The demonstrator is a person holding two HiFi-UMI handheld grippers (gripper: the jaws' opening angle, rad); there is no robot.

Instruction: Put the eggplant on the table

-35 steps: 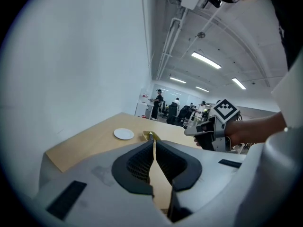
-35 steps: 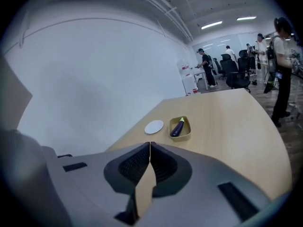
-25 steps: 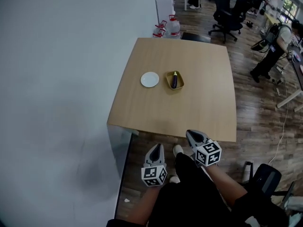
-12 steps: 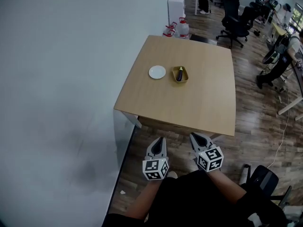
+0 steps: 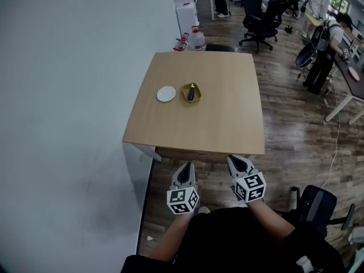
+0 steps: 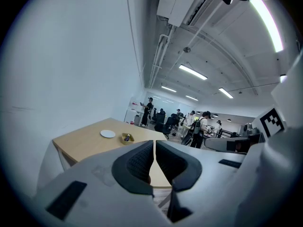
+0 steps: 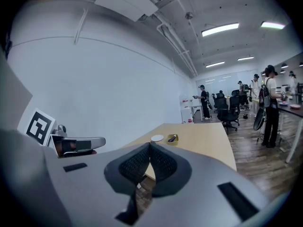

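A dark purple eggplant (image 5: 191, 92) lies in a small yellow dish (image 5: 185, 95) on the far left part of a square wooden table (image 5: 216, 118); the dish also shows small in the left gripper view (image 6: 127, 137) and the right gripper view (image 7: 172, 138). Both grippers hang off the table, just short of its near edge. My left gripper (image 5: 185, 170) is shut and empty. My right gripper (image 5: 236, 162) is shut and empty too, its jaw tips touching.
A white plate (image 5: 166, 94) sits left of the dish. A white wall runs along the table's left side. Water bottles (image 5: 195, 38) stand behind the table. Office chairs (image 5: 259, 19) and people (image 5: 321, 50) fill the wooden floor at the far right. A black chair (image 5: 315, 209) stands near my right.
Both grippers rose and moved closer to the table's near edge. The view shifted, so the table now sits further left in the frame. Both stayed shut.
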